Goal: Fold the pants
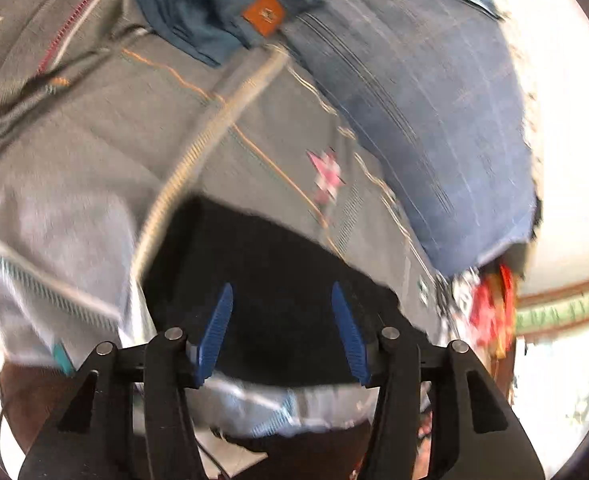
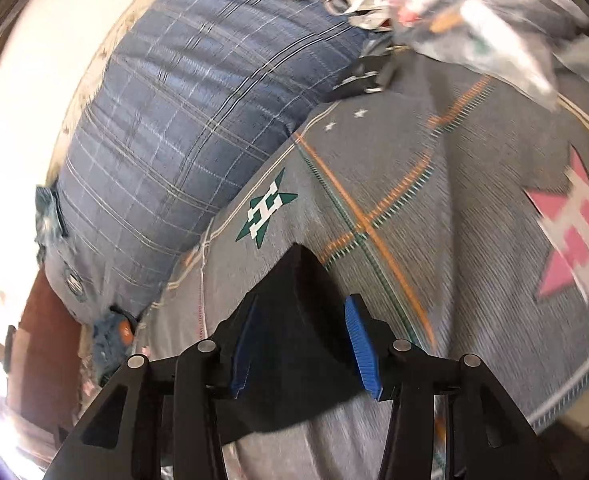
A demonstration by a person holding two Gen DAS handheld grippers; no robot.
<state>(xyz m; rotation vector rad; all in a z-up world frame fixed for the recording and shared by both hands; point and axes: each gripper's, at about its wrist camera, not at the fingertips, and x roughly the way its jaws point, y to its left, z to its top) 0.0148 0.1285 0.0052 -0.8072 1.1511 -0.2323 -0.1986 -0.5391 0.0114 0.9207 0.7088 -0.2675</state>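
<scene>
Black pants (image 1: 270, 280) spread on grey bedspread (image 1: 94, 132) beside blue plaid pillow (image 2: 182, 128). Left gripper (image 1: 282, 332) fingers released above them; right gripper (image 2: 302, 344) fingers spread around a raised fold.

Black pants (image 2: 294, 320) between right gripper (image 2: 302, 344) fingers, over grey blanket (image 2: 474, 240).

The pants (image 1: 270, 280) are black and plain. The bedspread (image 2: 474, 216) is grey with thin orange and green lines, a green-and-white star (image 2: 266, 208) and a pink-and-white star (image 2: 570, 236). The pillow (image 2: 182, 120) is blue plaid with pale lines. The folded garment (image 1: 222, 4) looks dark blue with an orange patch (image 1: 263, 14), though blurred. Both grippers' pads (image 1: 214, 332) are blue
</scene>
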